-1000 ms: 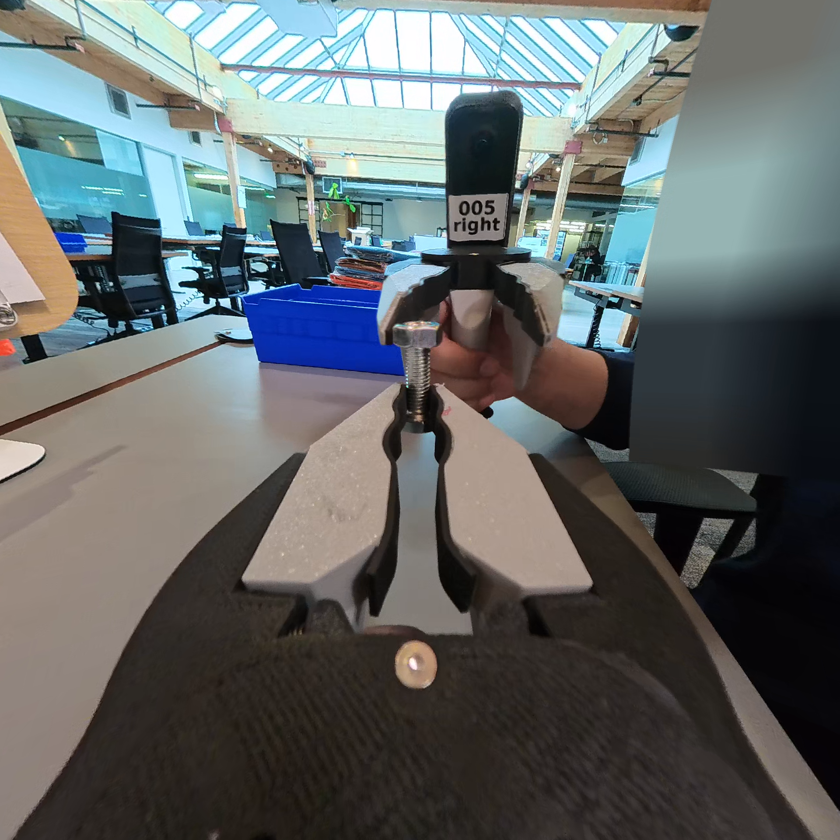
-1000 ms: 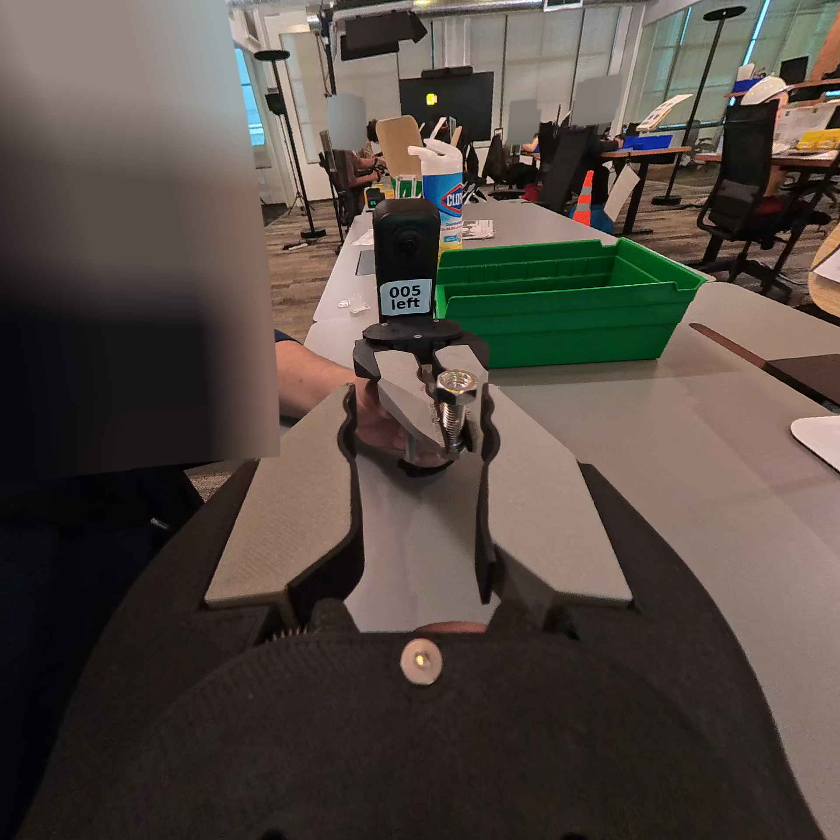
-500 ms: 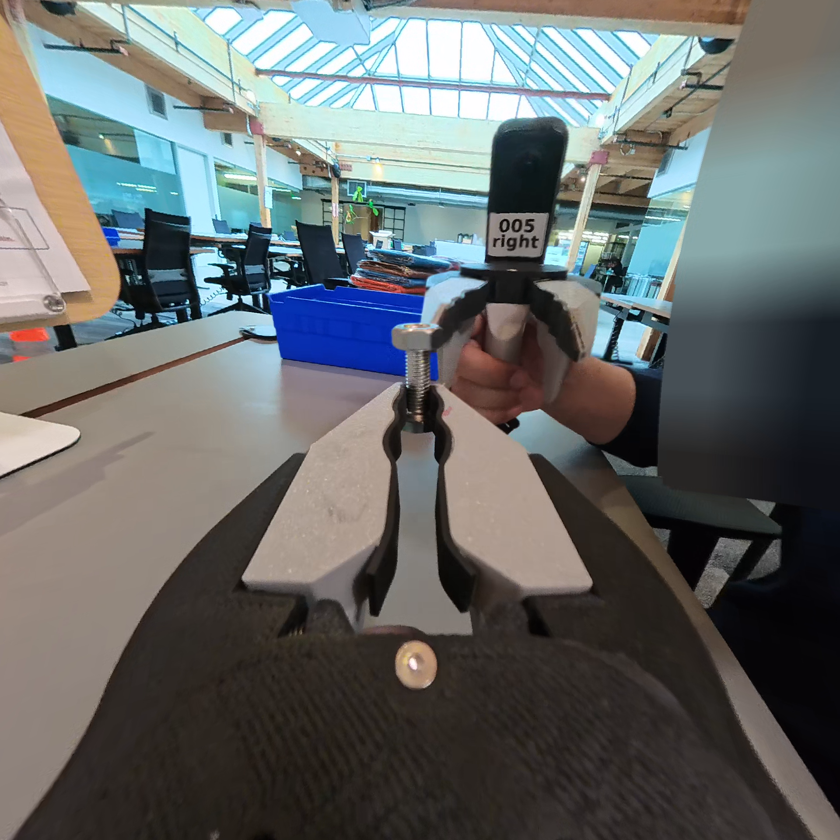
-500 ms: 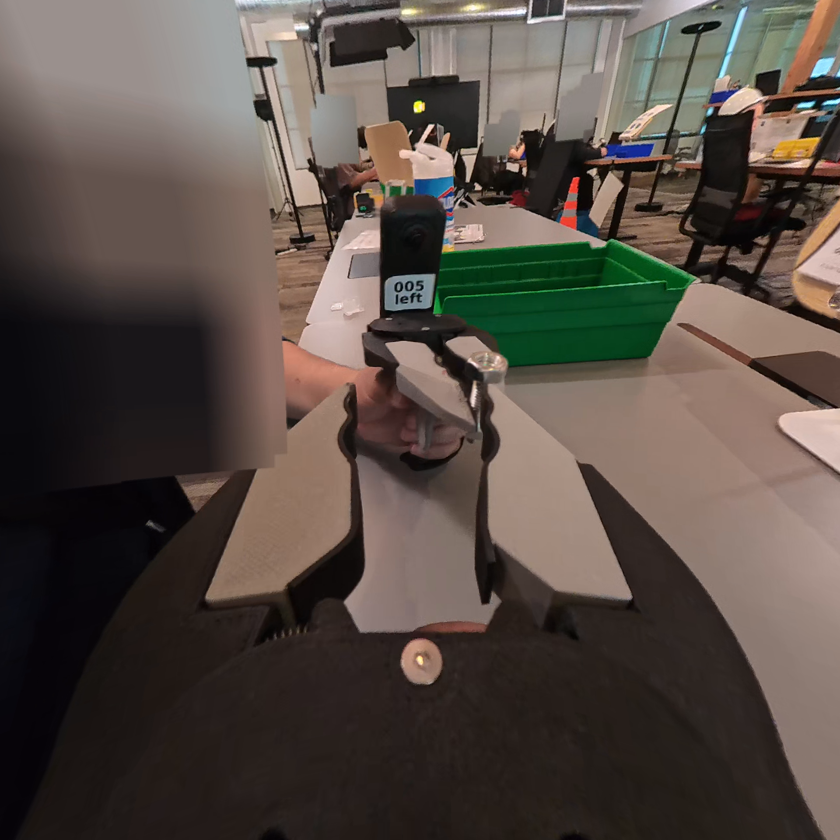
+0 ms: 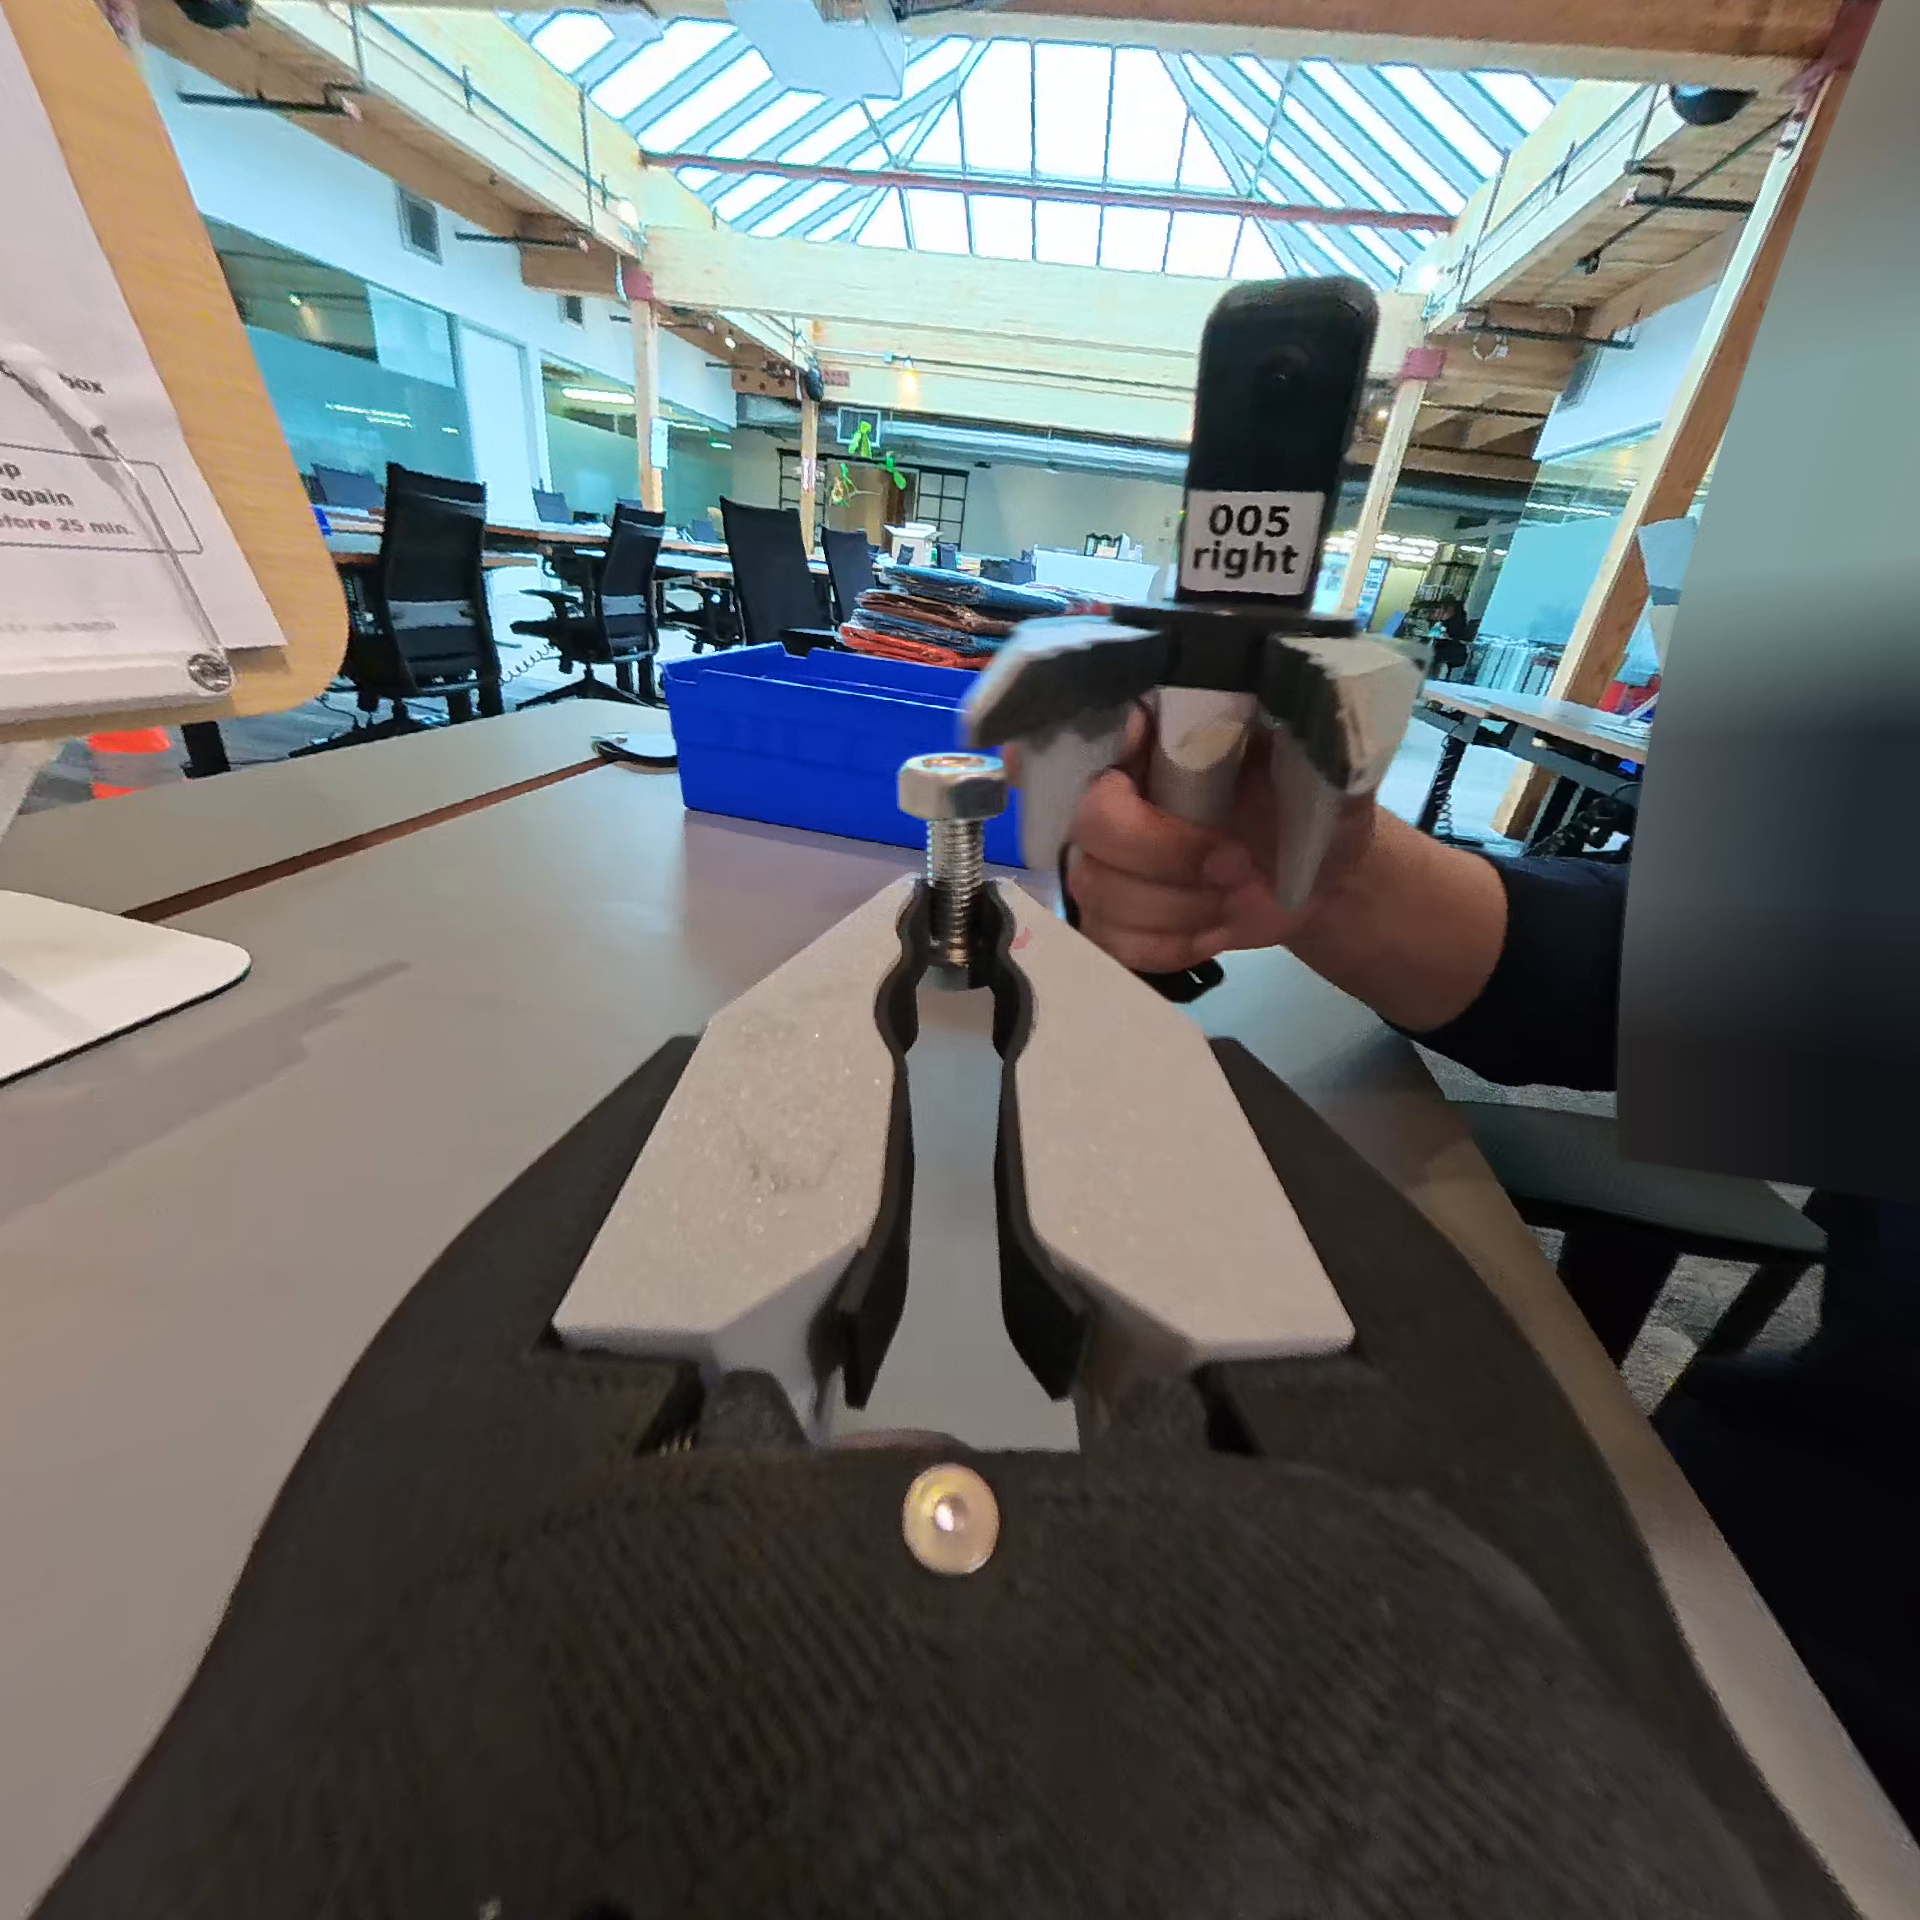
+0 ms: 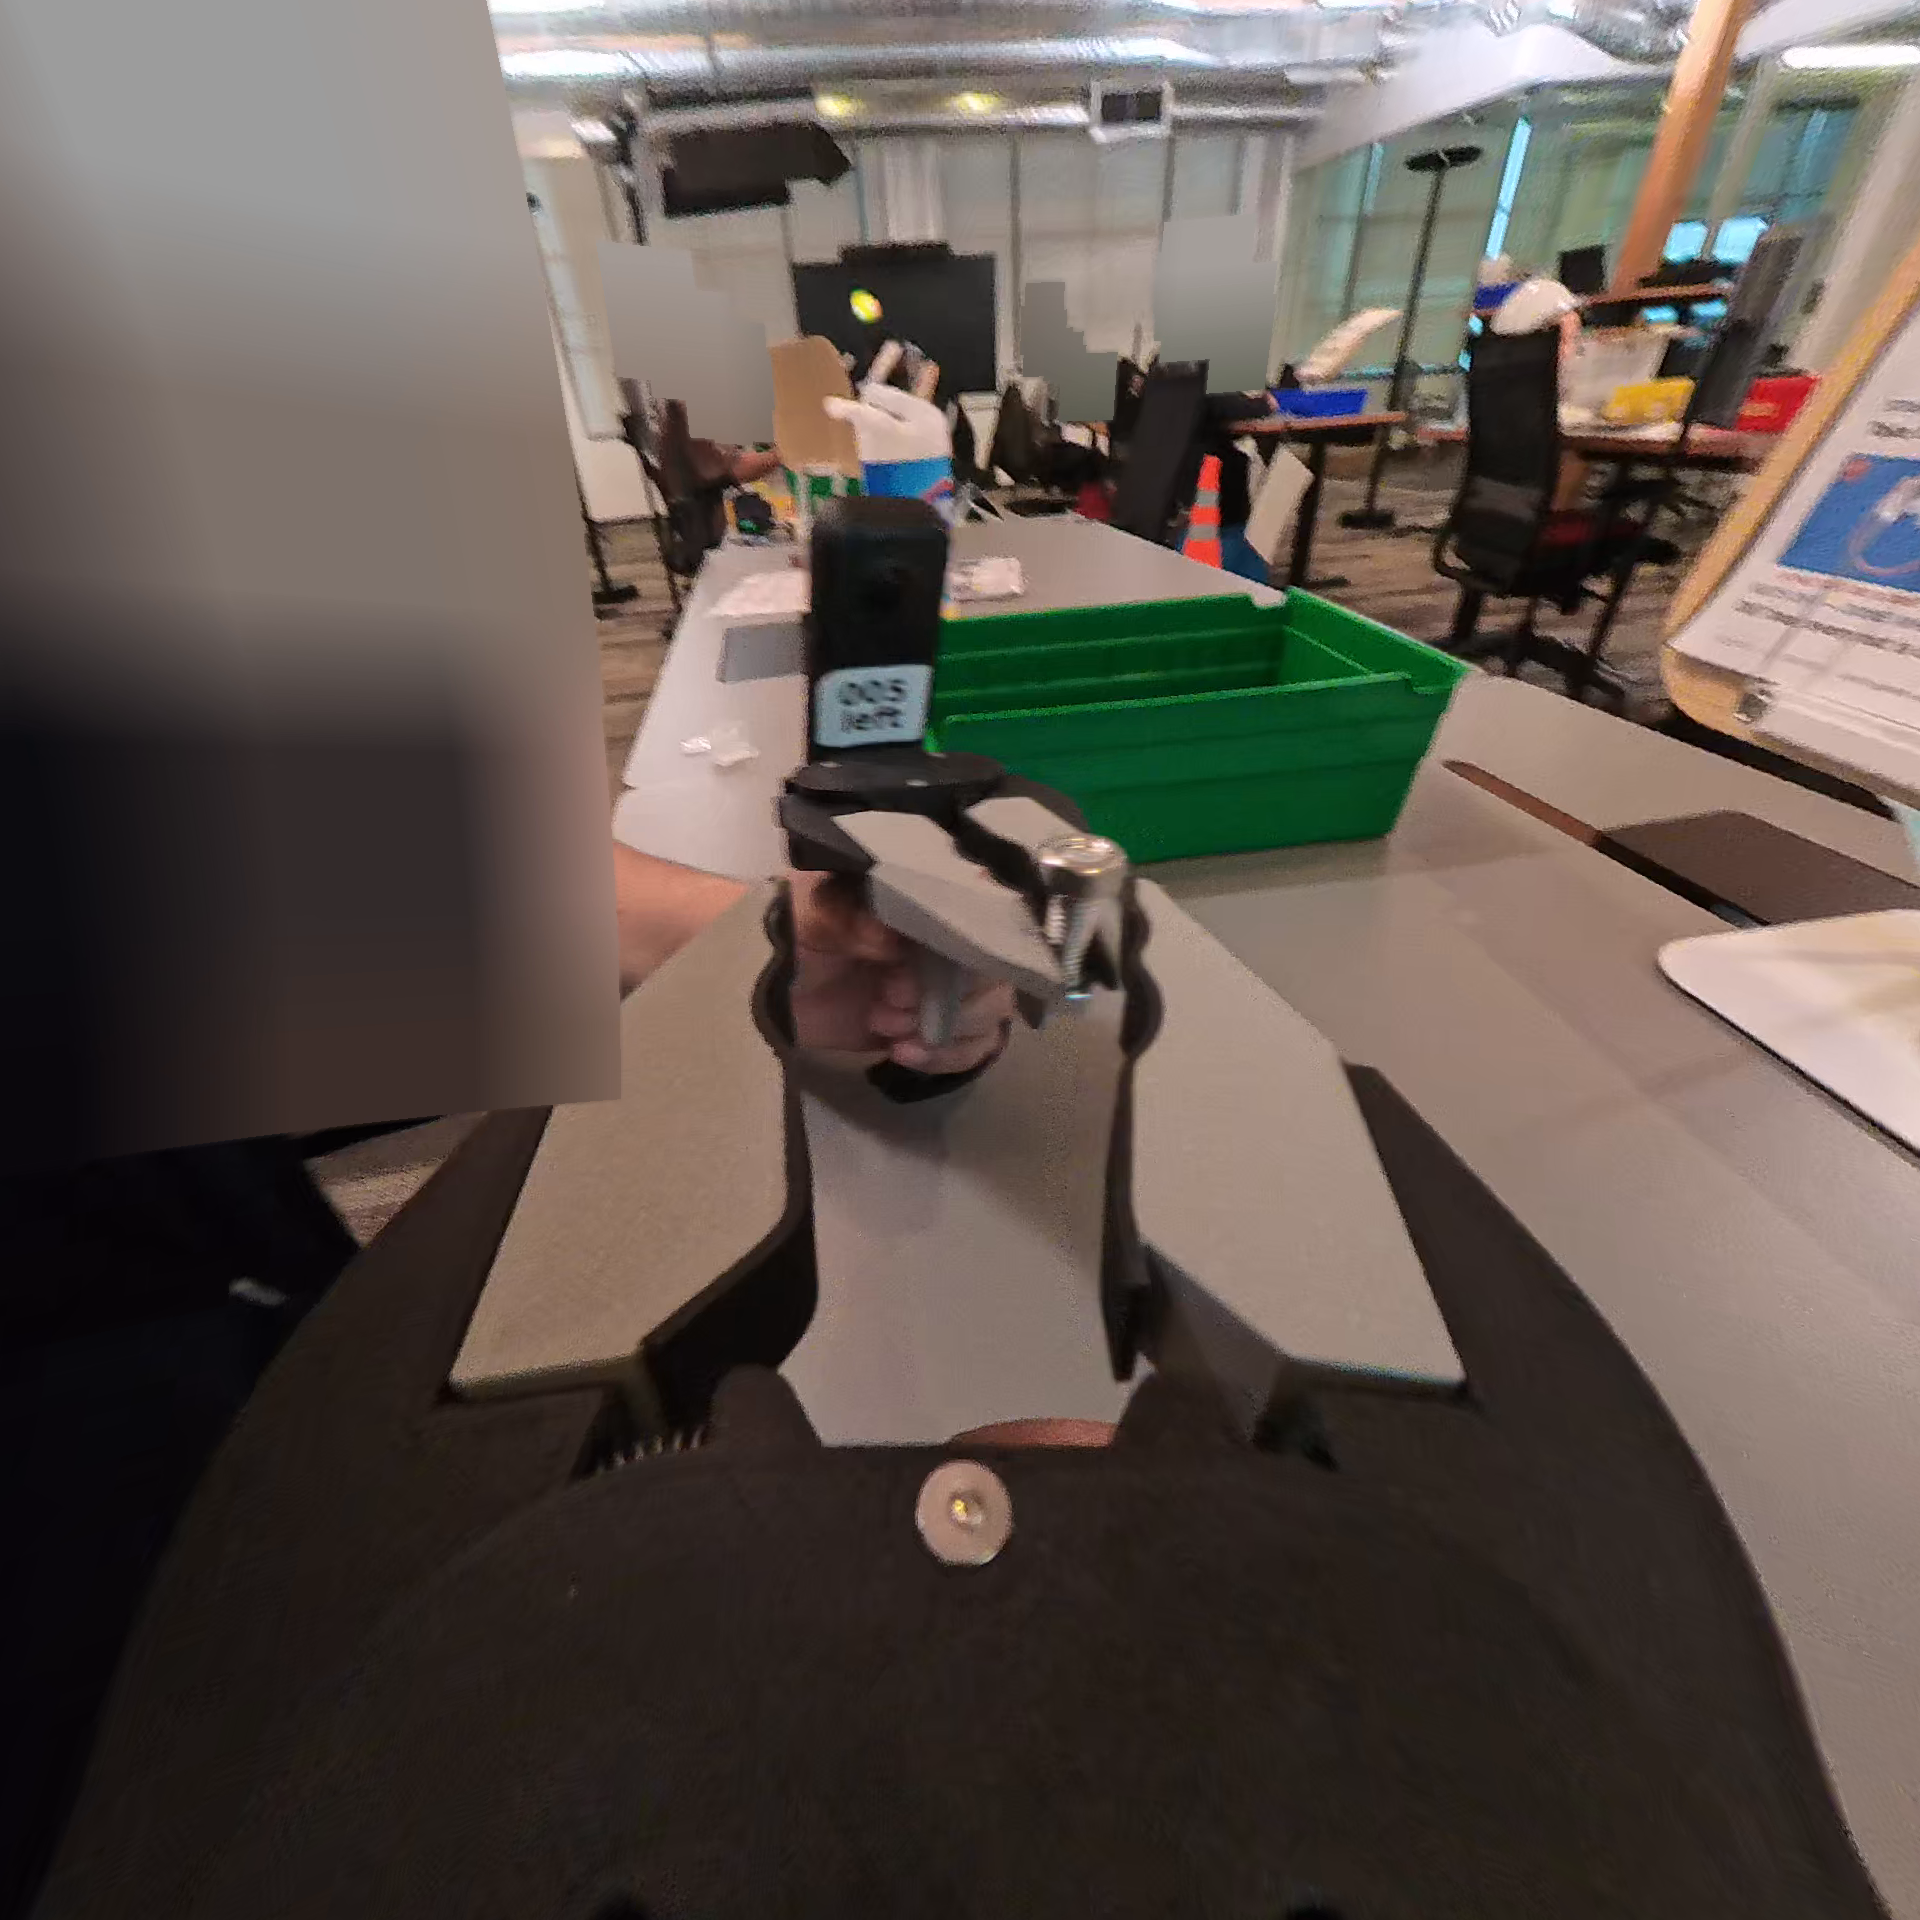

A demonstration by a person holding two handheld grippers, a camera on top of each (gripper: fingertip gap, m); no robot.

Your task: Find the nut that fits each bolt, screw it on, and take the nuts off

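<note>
Our left gripper point(image 5: 954, 940) still pinches the bolt point(image 5: 952, 868) upright above the surface point(image 5: 416, 997), nut point(image 5: 952, 784) at its top. Our right gripper point(image 5: 1164, 821) has spread wider and slid off to the bolt's side, so we reckon that's one twist done, regrip next.

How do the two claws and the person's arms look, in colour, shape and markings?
Both claws are alike. The left claw has two flat, pale grey, pointed fingers with black wavy inner pads, on a black fabric-textured body with a silver screw. The right claw carries an upright black camera with a white label. A dark navy sleeve covers the right arm. No cables show.
</note>
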